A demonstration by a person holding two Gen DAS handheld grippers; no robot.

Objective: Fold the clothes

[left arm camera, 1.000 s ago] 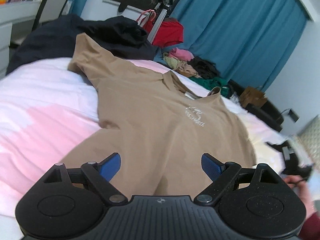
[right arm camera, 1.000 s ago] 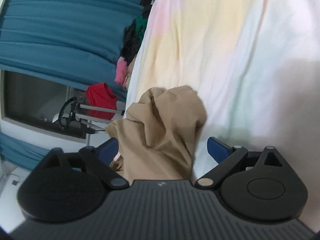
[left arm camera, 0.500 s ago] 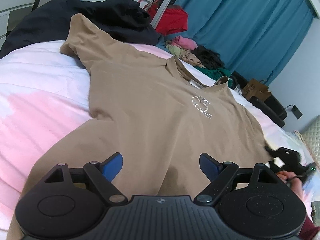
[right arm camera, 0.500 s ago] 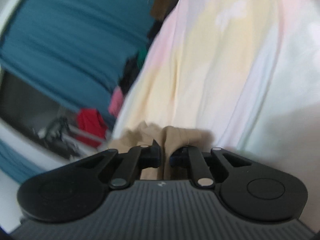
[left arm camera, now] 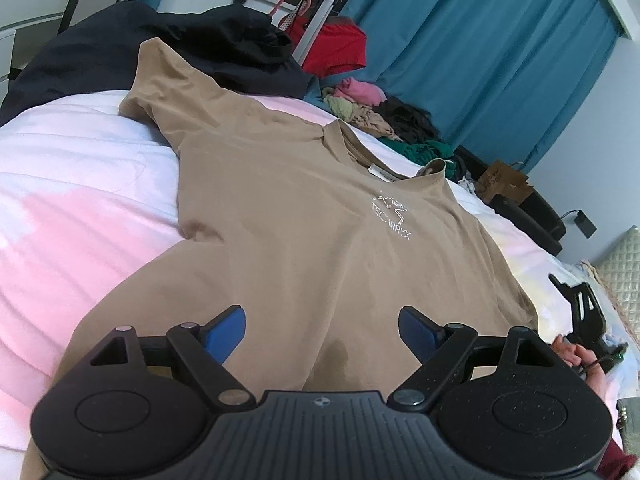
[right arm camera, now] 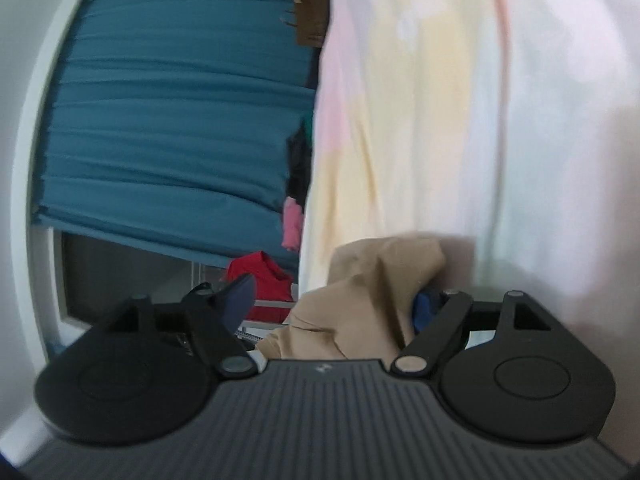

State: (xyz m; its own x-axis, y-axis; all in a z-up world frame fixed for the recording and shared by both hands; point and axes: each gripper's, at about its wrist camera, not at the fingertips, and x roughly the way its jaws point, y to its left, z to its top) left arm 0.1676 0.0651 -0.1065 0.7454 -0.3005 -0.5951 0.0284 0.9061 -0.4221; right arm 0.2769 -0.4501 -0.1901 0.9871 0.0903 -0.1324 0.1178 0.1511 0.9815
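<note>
The left gripper [left arm camera: 320, 332] hovers with jaws wide, nothing between them, over the hem end of the tan T-shirt [left arm camera: 304, 232] — which lies flat, chest up, on the pink-and-white bedsheet [left arm camera: 72, 216], its long axis running straight away from this gripper toward the collar. The right gripper [right arm camera: 332, 300] is opening, a bunched sleeve of the T-shirt lying loosely between its jaws — it's nearer that edge. Past the collar lies a heap of clothes [left arm camera: 384, 112].

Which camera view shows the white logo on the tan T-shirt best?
The left wrist view. There the tan T-shirt lies spread on the bed, chest up, and the white logo is sharp, below the collar. The right wrist view shows only a bunched, blurred sleeve end of the shirt; no logo is visible there.
</note>
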